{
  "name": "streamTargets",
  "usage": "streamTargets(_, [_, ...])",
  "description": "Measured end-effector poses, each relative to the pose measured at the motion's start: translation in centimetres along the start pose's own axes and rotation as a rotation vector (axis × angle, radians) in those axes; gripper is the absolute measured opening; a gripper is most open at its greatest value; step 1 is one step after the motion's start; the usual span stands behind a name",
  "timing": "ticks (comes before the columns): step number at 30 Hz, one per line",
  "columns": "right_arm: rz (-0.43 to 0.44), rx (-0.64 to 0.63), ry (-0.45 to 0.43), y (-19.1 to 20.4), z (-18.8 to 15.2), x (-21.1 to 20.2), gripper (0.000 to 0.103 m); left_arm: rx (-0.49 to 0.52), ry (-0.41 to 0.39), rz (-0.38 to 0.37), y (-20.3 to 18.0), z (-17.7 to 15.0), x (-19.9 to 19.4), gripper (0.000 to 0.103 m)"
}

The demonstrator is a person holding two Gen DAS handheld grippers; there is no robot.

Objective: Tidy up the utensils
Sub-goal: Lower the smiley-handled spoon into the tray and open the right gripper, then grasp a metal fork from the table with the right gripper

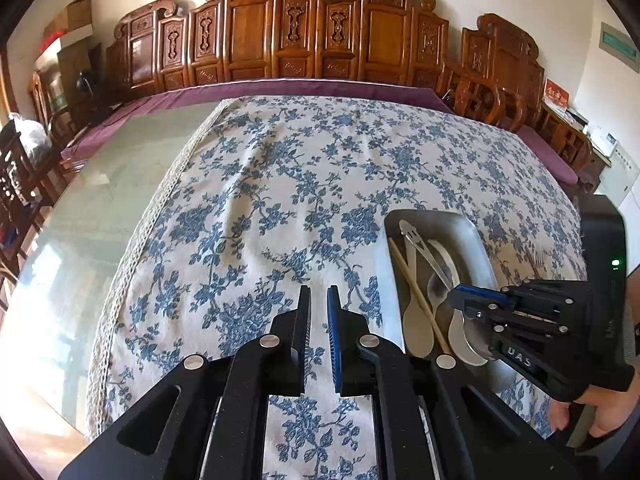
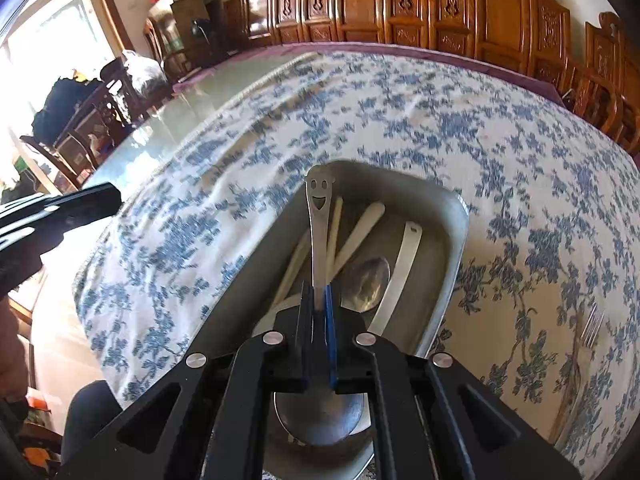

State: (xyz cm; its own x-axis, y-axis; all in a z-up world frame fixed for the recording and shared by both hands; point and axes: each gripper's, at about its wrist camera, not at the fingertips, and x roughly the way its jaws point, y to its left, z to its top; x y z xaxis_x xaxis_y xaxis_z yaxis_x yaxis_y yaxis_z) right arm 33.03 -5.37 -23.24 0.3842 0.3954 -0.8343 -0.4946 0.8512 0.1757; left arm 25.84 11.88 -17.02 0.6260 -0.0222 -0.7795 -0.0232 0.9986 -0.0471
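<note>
My right gripper [image 2: 319,296] is shut on a metal spoon [image 2: 316,216] with a smiling face cut into its handle end. It holds the spoon by the handle, above a steel tray [image 2: 452,240]. The spoon's bowl hangs below the fingers. In the tray lie white spoons, pale chopsticks and another metal spoon [image 2: 366,284]. In the left wrist view the right gripper [image 1: 456,294] reaches in over the tray [image 1: 432,216] from the right, with the held spoon [image 1: 474,342] under it. My left gripper [image 1: 319,320] hovers shut and empty over the cloth, left of the tray.
A blue floral tablecloth [image 1: 280,184] covers most of the table. Bare glass tabletop [image 1: 100,220] shows at its left. A fork [image 2: 592,326] lies on the cloth right of the tray. Carved wooden chairs [image 1: 488,100] line the far side.
</note>
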Motion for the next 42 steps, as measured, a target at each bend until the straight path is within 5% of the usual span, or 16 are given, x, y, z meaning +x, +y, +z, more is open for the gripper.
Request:
streamTargets(13, [0.060,0.040,0.043,0.8,-1.2,0.7,0.008,0.003,0.002,-0.003,-0.1,-1.0,-0.6,0.012])
streamTargets(25, [0.001,-0.029,-0.076,-1.1,-2.2,-5.7,0.009,0.037,-0.024,-0.035,-2.8,-2.0,-2.8,0.020])
streamTargets(42, [-0.204,0.095,-0.177,-11.0,-9.9,-17.9,0.009,0.112,-0.113,-0.104,-10.4,-3.8,-8.3,0.093])
